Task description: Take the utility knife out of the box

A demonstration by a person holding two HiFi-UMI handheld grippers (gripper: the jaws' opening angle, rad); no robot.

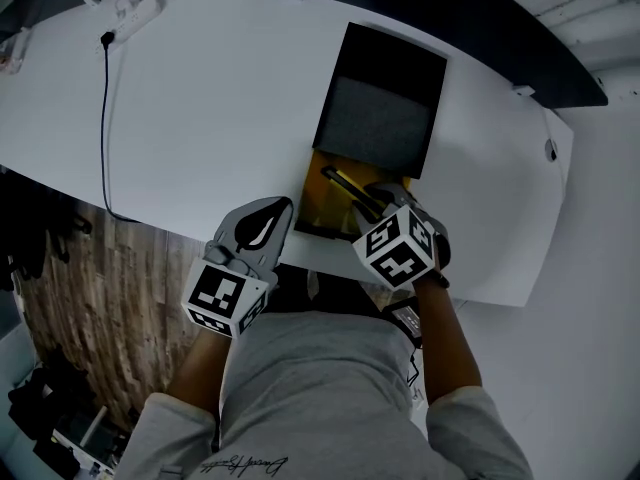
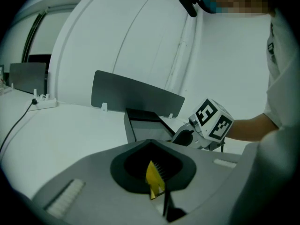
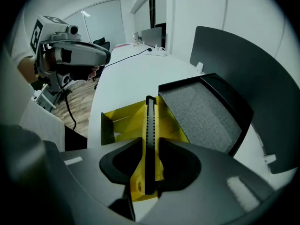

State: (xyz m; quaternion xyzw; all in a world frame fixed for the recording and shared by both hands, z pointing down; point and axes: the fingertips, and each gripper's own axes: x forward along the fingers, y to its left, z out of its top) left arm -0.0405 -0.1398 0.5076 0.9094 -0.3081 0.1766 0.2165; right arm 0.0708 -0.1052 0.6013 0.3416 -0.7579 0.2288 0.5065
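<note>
Right gripper (image 3: 149, 179) is clamping narrow on the butt of the yellow-and-black knife (image 3: 150, 125). The knife is pointing away over the open yellow box (image 3: 117, 121), which is sitting at the near edge of the white table (image 1: 200, 98), its black lid (image 3: 201, 111) lying open behind. Left gripper (image 2: 157, 189) is pinching a small yellow scrap (image 2: 153, 178), identity unclear, standing apart left of the box.

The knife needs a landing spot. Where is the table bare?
Bare: the wide table stretch between the cable and the box, and a narrower strip right of the box. Tight: the near edge, where left tool and right tool, gripping the utility knife, crowd the box's yellow end.
</note>
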